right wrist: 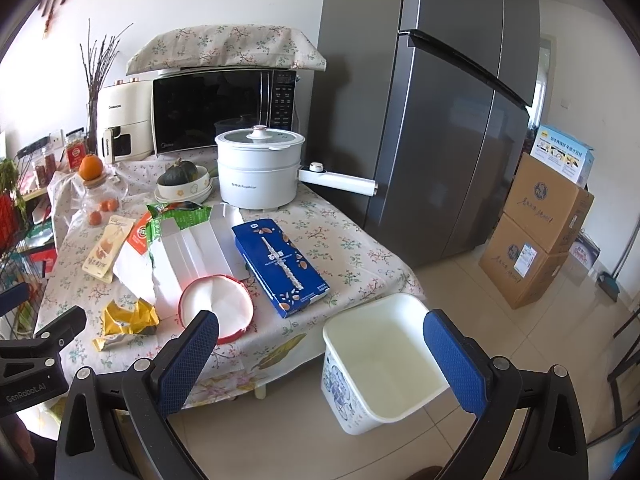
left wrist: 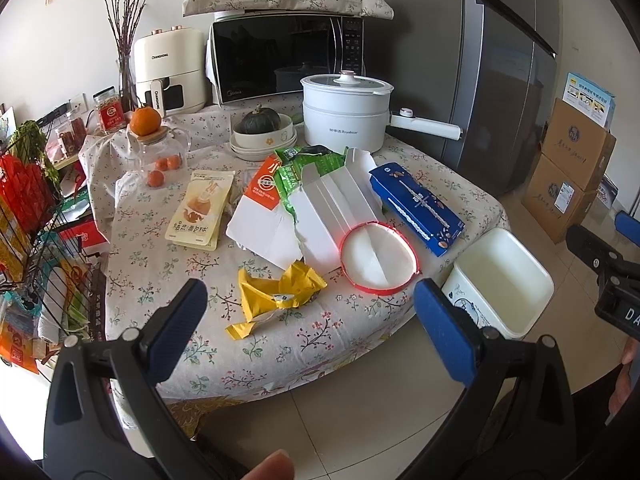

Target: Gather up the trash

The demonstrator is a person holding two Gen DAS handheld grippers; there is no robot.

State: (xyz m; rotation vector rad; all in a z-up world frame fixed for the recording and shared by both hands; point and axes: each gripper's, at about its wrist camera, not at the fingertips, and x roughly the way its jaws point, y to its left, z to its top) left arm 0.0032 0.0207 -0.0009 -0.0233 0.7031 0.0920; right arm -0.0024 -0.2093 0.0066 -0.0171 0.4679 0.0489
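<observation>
Trash lies on the floral-cloth table [left wrist: 168, 280]: a crumpled yellow wrapper [left wrist: 280, 294] [right wrist: 126, 320], a red-rimmed white lid [left wrist: 378, 258] [right wrist: 216, 306], torn white cardboard [left wrist: 332, 208] [right wrist: 192, 256], a blue carton [left wrist: 416, 208] [right wrist: 280, 266], a green bag [left wrist: 304, 168] and a beige snack pouch [left wrist: 200, 210]. An empty white bin [left wrist: 500, 284] [right wrist: 384, 360] stands on the floor by the table's corner. My left gripper [left wrist: 310, 320] is open and empty, held before the wrapper. My right gripper [right wrist: 320, 354] is open and empty above the bin.
A white electric pot [left wrist: 344, 112], a bowl with a squash [left wrist: 262, 130], a glass jar with oranges [left wrist: 158, 152], a microwave [left wrist: 284, 56] and an air fryer stand at the table's back. A grey fridge [right wrist: 440, 120] and cardboard boxes [right wrist: 536, 232] stand right. A wire rack [left wrist: 36, 240] stands left.
</observation>
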